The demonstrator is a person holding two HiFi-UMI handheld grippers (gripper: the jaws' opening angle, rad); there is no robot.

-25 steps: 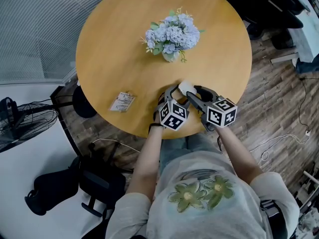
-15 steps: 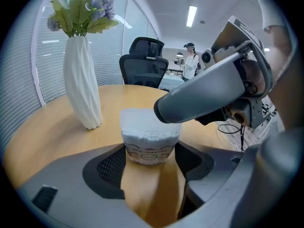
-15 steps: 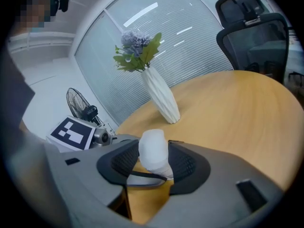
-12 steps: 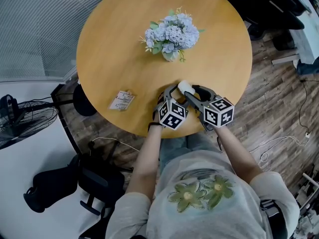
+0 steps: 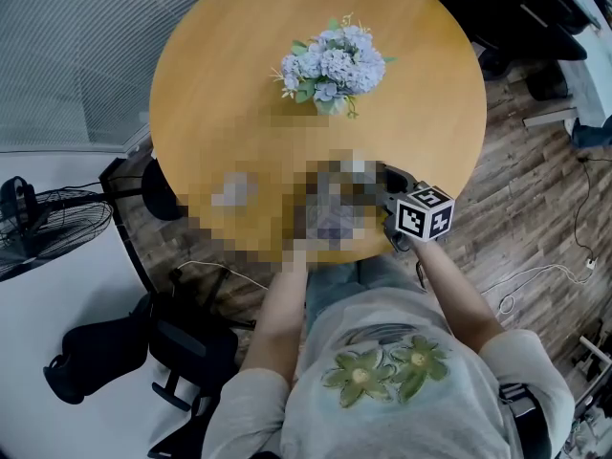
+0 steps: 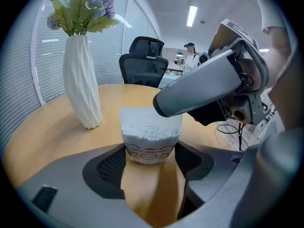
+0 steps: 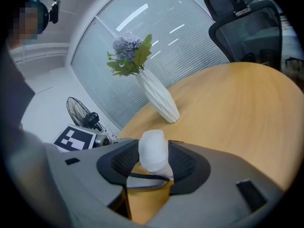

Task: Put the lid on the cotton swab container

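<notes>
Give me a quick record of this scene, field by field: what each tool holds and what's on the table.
Left tool: shut on cotton swab container, upright
Right tool: shut on translucent lid
Lid status: not yet on container
Also on table: white vase with flowers, beyond container

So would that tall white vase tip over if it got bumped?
Probably fairly easily: the vase is tall and narrow, with flowers spreading above it. Its twisted ridges should help against slipping. It looks hard, perhaps breakable, though I cannot tell the material.
</notes>
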